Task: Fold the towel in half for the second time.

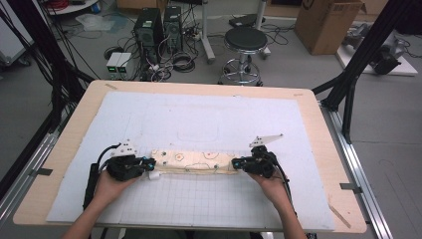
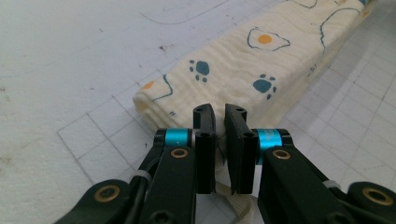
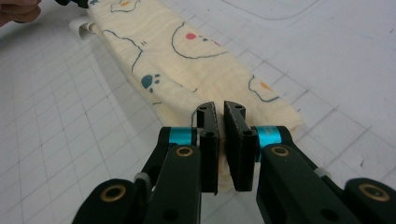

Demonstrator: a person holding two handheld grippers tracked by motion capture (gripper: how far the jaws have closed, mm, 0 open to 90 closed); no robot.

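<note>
One cream-yellow folded cloth (image 1: pixel 194 162), of soft crinkled cotton printed with teal paw marks, orange-centred egg shapes and thin teal outlines, is shown as a long narrow band laid flat on the white gridded foam mat (image 1: pixel 199 124) that covers the pale wooden table (image 1: pixel 318 129). The cloth lies crosswise on the near half of the mat.

At the cloth's left end, one black left gripper (image 1: pixel 149 164), of matte plastic with brass-coloured pivot rings and blue metal collars, is held in a hand. In the left gripper view its jaws are seen nearly together, and the left gripper (image 2: pixel 220 114) is pinched on the cloth's folded end (image 2: pixel 224 70), a white fabric edge being caught low between the pads.

At the cloth's right end, one matching right gripper (image 1: pixel 236 163) is held in the other hand. In the right gripper view the right gripper (image 3: pixel 220 109) is seen clamped on the corner of the cloth (image 3: pixel 187 60), with the jaws almost closed.

Two grippers and one cloth are counted in all.
</note>
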